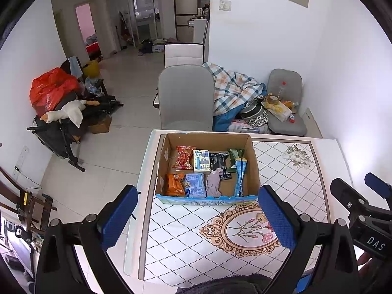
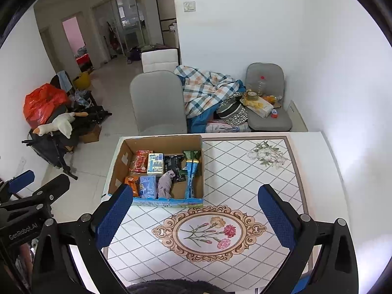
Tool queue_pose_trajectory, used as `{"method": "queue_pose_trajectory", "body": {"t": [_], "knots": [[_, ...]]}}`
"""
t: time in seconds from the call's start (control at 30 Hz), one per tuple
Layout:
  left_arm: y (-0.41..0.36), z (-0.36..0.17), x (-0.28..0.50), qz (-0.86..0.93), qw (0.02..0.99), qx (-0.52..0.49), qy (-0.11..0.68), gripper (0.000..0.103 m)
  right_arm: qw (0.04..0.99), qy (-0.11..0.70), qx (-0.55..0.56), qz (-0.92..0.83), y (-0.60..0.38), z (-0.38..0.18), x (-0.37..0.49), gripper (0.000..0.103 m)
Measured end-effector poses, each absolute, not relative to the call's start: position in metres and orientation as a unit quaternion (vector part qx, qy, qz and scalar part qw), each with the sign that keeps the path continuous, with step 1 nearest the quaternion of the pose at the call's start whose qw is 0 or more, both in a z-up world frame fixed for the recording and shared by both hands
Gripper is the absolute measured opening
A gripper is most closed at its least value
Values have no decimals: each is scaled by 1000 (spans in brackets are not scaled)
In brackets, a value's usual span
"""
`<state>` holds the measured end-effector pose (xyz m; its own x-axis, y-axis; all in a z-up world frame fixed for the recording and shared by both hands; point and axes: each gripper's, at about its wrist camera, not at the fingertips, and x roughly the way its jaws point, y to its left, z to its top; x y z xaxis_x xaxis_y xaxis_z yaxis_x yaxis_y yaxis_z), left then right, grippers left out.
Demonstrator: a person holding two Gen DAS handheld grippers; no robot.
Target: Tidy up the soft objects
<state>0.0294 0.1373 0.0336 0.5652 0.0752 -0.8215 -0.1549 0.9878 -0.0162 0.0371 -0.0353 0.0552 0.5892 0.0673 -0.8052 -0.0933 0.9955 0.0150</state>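
A cardboard box (image 1: 253, 166) stands at the far left part of the table (image 1: 294, 183); it also shows in the right wrist view (image 2: 117, 169). In it lie several soft packs and a crumpled grey-purple cloth (image 1: 213, 182), which also shows in the right wrist view (image 2: 165, 183). My left gripper (image 1: 198, 216) is open and empty, held above the table in front of the box. My right gripper (image 2: 196, 215) is open and empty, just right of the left one. The right gripper shows at the right edge of the left wrist view (image 1: 362, 193).
A grey chair (image 1: 186, 98) stands behind the table. A checked blanket (image 1: 232, 85) and a second chair (image 1: 285, 85) with clutter fill the far corner. A stroller with a plush goose (image 1: 71, 112) stands on the floor at left. The wall is close on the right.
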Motion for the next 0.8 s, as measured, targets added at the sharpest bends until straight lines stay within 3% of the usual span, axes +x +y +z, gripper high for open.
{"method": "queue_pose_trajectory", "body": {"t": [0.8], "knots": [[143, 32, 29, 64, 885, -52, 457, 101, 894, 447, -19, 25, -34, 51, 41, 103]]}}
